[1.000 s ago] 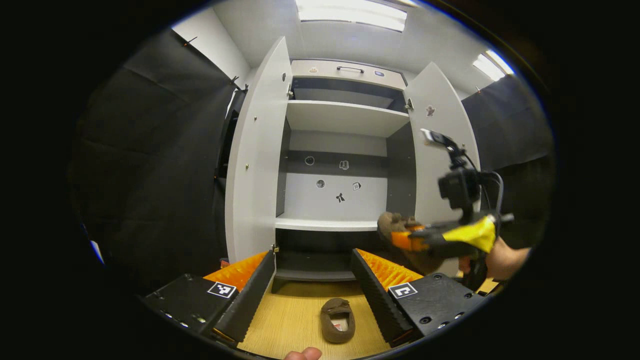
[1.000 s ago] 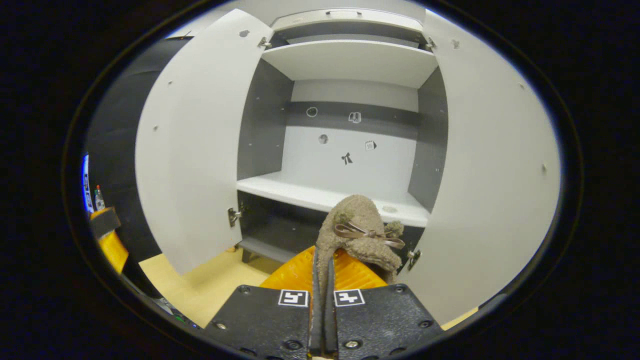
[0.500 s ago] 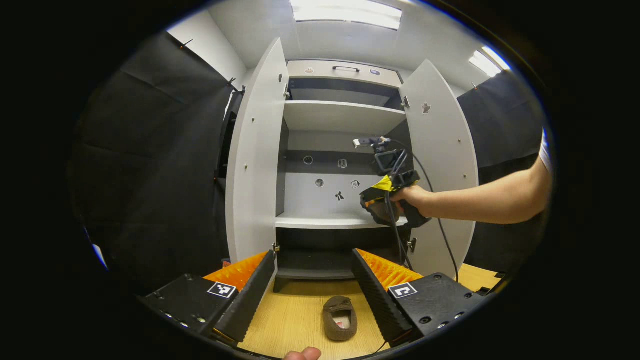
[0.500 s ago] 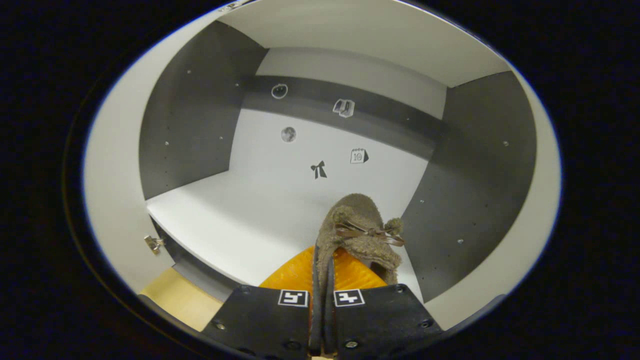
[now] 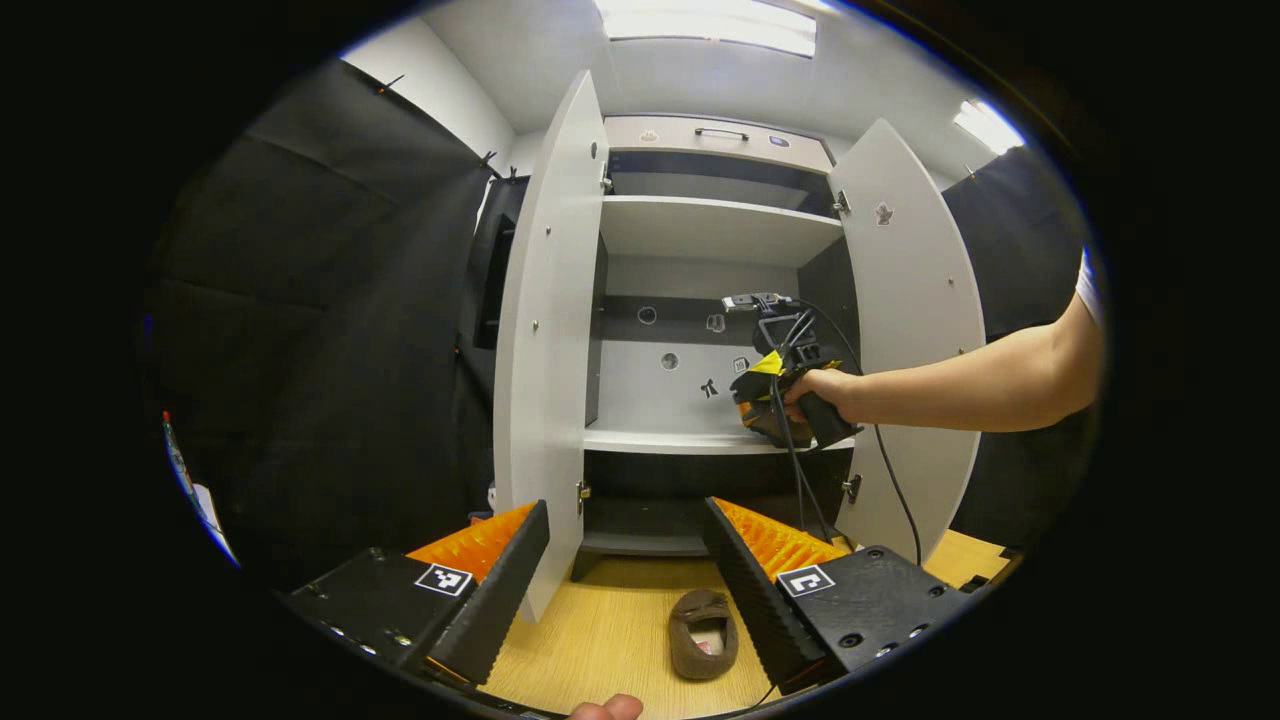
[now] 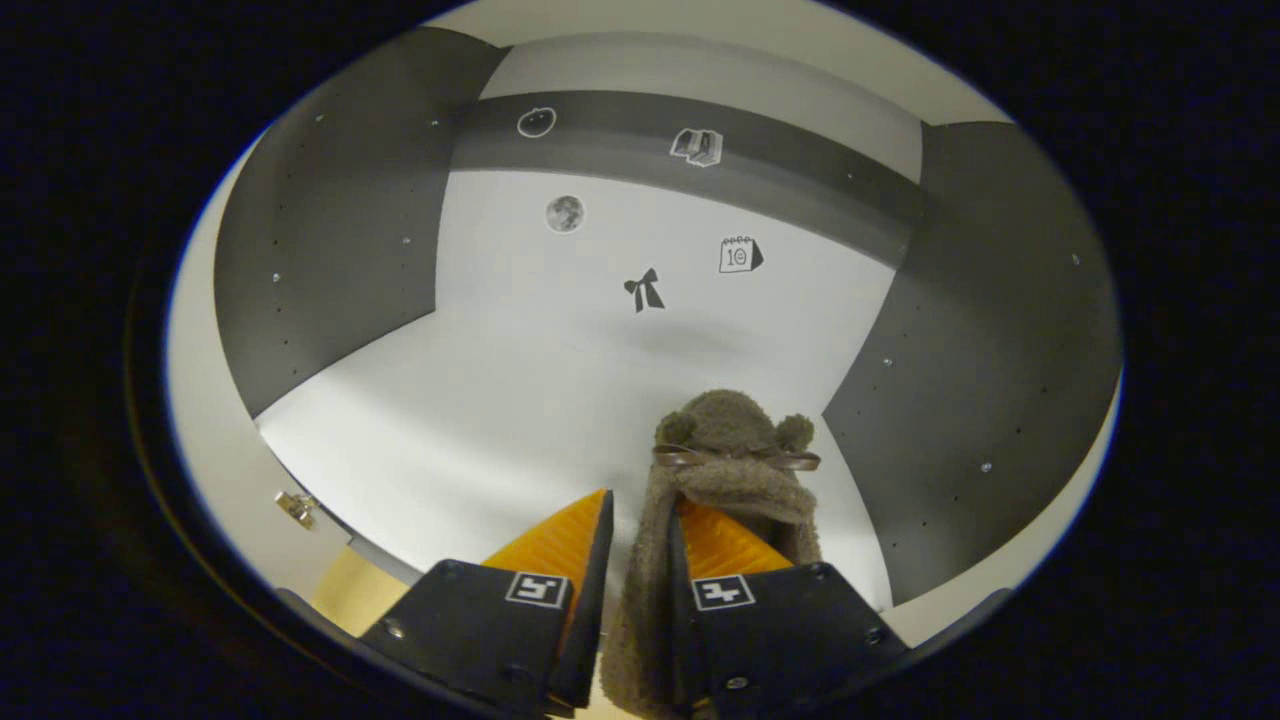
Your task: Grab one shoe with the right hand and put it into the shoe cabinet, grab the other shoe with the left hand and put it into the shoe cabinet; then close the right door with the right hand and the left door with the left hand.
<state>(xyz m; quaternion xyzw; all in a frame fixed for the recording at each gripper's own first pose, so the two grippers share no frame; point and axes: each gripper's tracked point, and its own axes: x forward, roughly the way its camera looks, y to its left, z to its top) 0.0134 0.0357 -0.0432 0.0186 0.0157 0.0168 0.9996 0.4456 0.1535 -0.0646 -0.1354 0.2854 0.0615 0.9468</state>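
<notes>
meanwhile, second shoe on floor

We noted ceiling light panels lit overhead, black booth cloth at left (creased), pale wood floor.

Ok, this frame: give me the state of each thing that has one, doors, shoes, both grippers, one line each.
left door: open
right door: open
shoe in the right gripper: over the middle shelf, its edge between the parted fingers; contact unclear
middle shelf: bare apart from that shoe
shoe on the floor: lying in front of the cabinet, ungripped
right gripper: fingers parted
left gripper: open, holding nothing
</notes>
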